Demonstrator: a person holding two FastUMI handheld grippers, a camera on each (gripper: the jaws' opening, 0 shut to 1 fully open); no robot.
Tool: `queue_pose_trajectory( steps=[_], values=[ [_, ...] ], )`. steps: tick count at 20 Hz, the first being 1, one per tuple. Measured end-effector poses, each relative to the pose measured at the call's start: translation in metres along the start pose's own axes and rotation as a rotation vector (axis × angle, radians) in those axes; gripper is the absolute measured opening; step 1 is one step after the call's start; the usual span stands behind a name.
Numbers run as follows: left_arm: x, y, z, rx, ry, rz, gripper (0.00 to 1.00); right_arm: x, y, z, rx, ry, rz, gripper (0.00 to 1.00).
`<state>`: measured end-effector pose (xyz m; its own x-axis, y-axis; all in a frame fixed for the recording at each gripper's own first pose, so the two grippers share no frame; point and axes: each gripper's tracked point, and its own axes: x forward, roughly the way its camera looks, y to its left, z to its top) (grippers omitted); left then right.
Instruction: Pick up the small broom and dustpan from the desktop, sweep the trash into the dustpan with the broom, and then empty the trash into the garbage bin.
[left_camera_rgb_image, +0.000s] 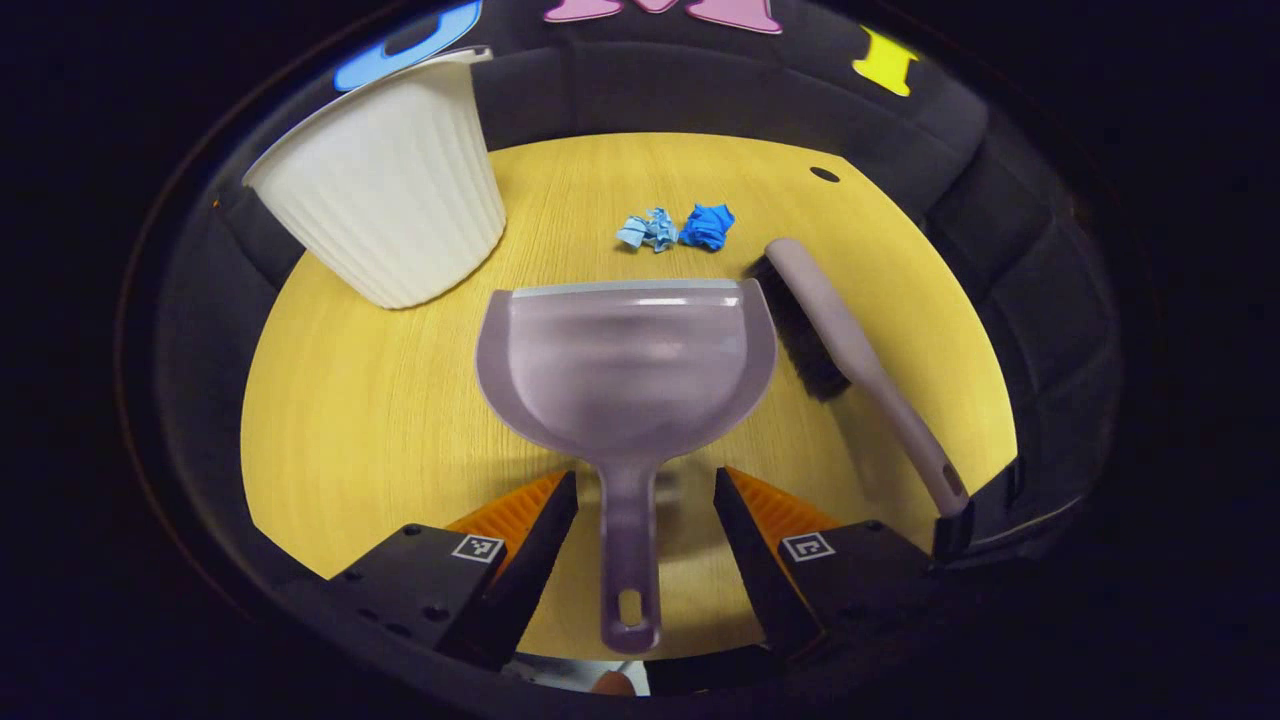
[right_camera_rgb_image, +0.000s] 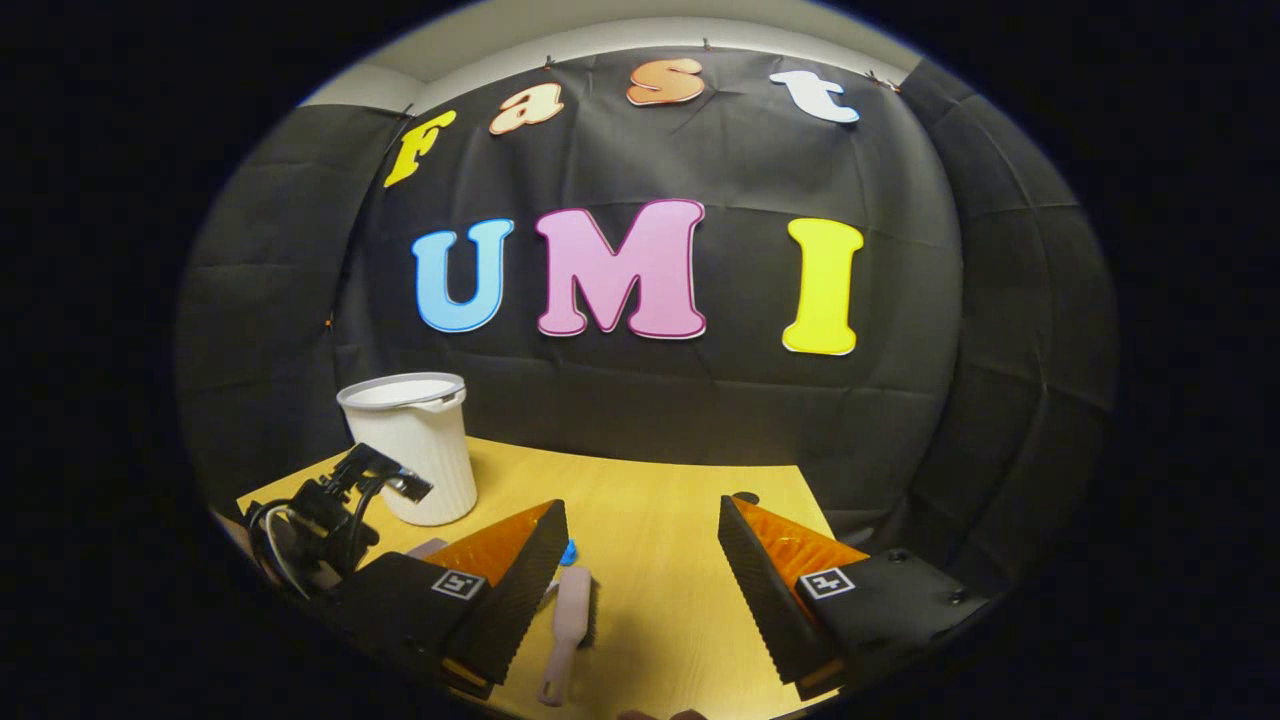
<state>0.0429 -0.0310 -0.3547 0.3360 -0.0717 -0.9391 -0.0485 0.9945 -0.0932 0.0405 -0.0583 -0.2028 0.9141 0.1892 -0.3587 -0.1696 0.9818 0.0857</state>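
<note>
**Left gripper poised over the dustpan handle; broom lies to the right**

In the left gripper view, the left gripper (left_camera_rgb_image: 645, 530) hangs above a yellow wood-grain desktop (left_camera_rgb_image: 350, 420) with its two fingers spread wide, one on each side of the dustpan's handle and not touching it. The dustpan (left_camera_rgb_image: 625, 370) is translucent, pale mauve plastic, lying flat. Its long axis runs straight away from the gripper: the handle, with a hanging slot at its end, points back between the fingers, and the wide scoop mouth faces forward toward the trash. By my reading, closing the fingers on the handle is the coming move, and it needs little more than a short descent.

Just beyond the scoop's front edge lie two crumpled paper balls, side by side: a pale blue one (left_camera_rgb_image: 648, 230) and a darker blue one (left_camera_rgb_image: 708, 226). A white ribbed garbage bin (left_camera_rgb_image: 390, 190) stands at the far left of the desktop.

The small broom (left_camera_rgb_image: 850, 350) lies just right of the dustpan, slanted, with dark bristles at the far end and its mauve handle angling toward the near right.

In the right gripper view, the right gripper (right_camera_rgb_image: 640, 590) is held higher, its fingers also spread and holding nothing. The broom (right_camera_rgb_image: 568, 630) lies below, between them, nearer the left finger, handle toward the camera. The right gripper looks better placed to take it.
</note>
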Motion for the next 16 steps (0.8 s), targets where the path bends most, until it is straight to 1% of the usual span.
queue_pose_trajectory(
  steps=[1,2,3,4,5,6,8,9,10,11,13,14,15,16],
  values=[
    [0.004,0.003,-0.002,-0.009,0.022,0.014,0.83,0.001,0.003,0.001,-0.008,0.0,0.011,0.98],
    [0.012,0.007,-0.004,-0.012,0.04,0.029,0.83,0.001,0.005,0.002,-0.01,-0.004,0.022,0.96],
    [0.018,0.01,-0.005,-0.014,0.061,0.039,0.82,0.003,0.008,0.002,-0.015,-0.003,0.032,0.98],
    [0.019,0.012,-0.004,-0.012,0.078,0.054,0.82,0.006,0.008,-0.002,-0.02,0.007,0.035,0.98],
    [0.023,0.014,0.0,-0.008,0.088,0.066,0.83,0.008,0.007,-0.008,-0.021,0.025,0.036,0.98],
    [0.027,0.017,-0.001,-0.005,0.111,0.083,0.8,0.008,0.007,-0.011,-0.018,0.037,0.039,0.98],
    [0.033,0.011,-0.001,-0.001,0.164,0.067,0.73,0.012,0.006,-0.021,-0.007,0.064,0.043,0.98],
    [0.037,0.01,-0.001,-0.001,0.182,0.066,0.65,0.013,0.006,-0.027,-0.005,0.084,0.044,0.98],
    [0.04,0.01,-0.001,-0.001,0.2,0.069,0.63,0.015,0.006,-0.033,0.002,0.103,0.047,0.98],
    [0.041,0.01,-0.002,-0.006,0.227,0.075,0.58,0.016,0.007,-0.038,0.012,0.127,0.055,0.98],
    [0.042,0.009,0.003,-0.005,0.229,0.086,0.47,0.02,0.012,-0.052,0.041,0.185,0.069,0.98],
    [0.042,0.011,0.002,-0.003,0.241,0.095,0.46,0.022,0.013,-0.062,0.05,0.221,0.074,0.98],
    [0.043,0.011,0.003,-0.007,0.242,0.087,0.41,0.023,0.015,-0.072,0.063,0.265,0.08,0.98],
    [0.038,0.01,0.005,-0.017,0.246,0.084,0.4,0.024,0.019,-0.083,0.083,0.314,0.09,0.98]
  ],
)
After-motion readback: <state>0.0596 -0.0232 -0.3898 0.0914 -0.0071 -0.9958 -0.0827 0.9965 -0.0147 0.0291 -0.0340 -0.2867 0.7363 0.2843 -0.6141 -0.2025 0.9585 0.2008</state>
